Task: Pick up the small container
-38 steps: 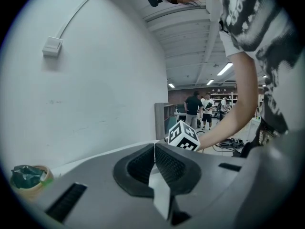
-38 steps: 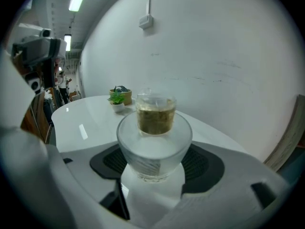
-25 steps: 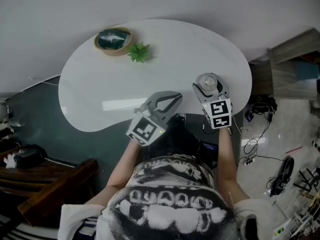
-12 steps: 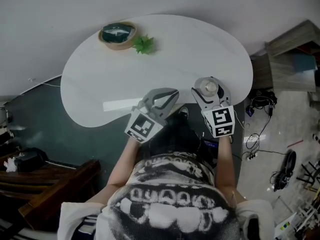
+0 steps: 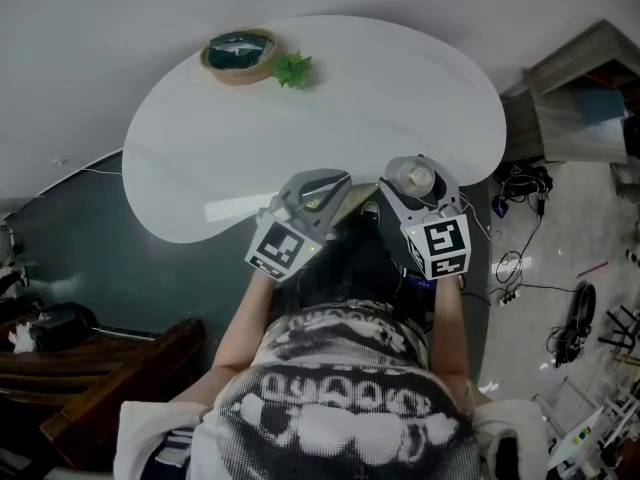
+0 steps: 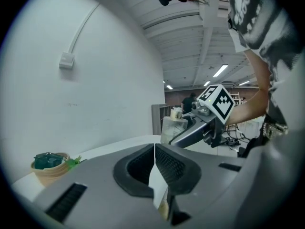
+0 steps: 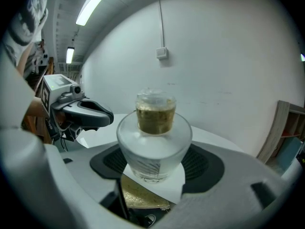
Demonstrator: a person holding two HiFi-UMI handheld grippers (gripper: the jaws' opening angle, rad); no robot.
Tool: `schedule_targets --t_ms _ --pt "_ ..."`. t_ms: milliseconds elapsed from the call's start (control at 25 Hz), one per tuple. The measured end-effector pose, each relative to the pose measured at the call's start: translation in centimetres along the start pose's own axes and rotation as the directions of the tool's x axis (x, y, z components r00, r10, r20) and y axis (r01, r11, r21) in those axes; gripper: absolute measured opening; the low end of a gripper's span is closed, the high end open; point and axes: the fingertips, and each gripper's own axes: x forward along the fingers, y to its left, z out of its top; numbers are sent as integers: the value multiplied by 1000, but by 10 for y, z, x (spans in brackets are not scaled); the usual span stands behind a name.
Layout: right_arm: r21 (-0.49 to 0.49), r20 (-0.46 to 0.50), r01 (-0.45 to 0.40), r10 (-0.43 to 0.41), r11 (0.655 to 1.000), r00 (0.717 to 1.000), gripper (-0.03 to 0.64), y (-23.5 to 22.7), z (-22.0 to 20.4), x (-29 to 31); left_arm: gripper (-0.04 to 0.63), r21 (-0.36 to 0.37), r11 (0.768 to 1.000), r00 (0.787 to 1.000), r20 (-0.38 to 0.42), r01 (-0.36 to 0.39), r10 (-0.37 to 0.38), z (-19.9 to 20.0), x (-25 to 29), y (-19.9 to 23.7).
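The small container (image 7: 153, 147) is a frosted glass jar with a yellowish-brown cap. My right gripper (image 7: 155, 168) is shut on its lower body and holds it upright. In the head view the small container (image 5: 417, 177) sits between the right gripper's (image 5: 415, 168) fingers at the white table's (image 5: 300, 118) near edge. My left gripper (image 5: 330, 180) hovers just to its left, at the same edge. The left gripper's (image 6: 155, 149) pads meet in a line, with nothing between them. The left gripper view also catches the small container (image 6: 173, 128) in the right gripper (image 6: 198, 130).
At the table's far side a tan bowl (image 5: 240, 53) holds something teal, with a small green plant (image 5: 292, 68) beside it. Dark floor lies to the left, a wooden bench (image 5: 110, 368) at lower left, and cables (image 5: 515, 268) on the floor to the right.
The right gripper, still holding the container, has drawn back a little toward the person and to the left. The left gripper has stayed close beside it, still shut.
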Motion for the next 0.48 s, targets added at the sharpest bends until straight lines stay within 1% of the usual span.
schedule_targets --t_ms 240,480 --pt "-6 2 -6 6 1000 1000 325 31 -1 -14 6 7 1000 1000 9 -14 14 -3 -25 -7" --pt "-22 4 -31 31 999 1000 325 63 -3 -23 6 14 1000 999 33 -21 21 -2 -43 -13"
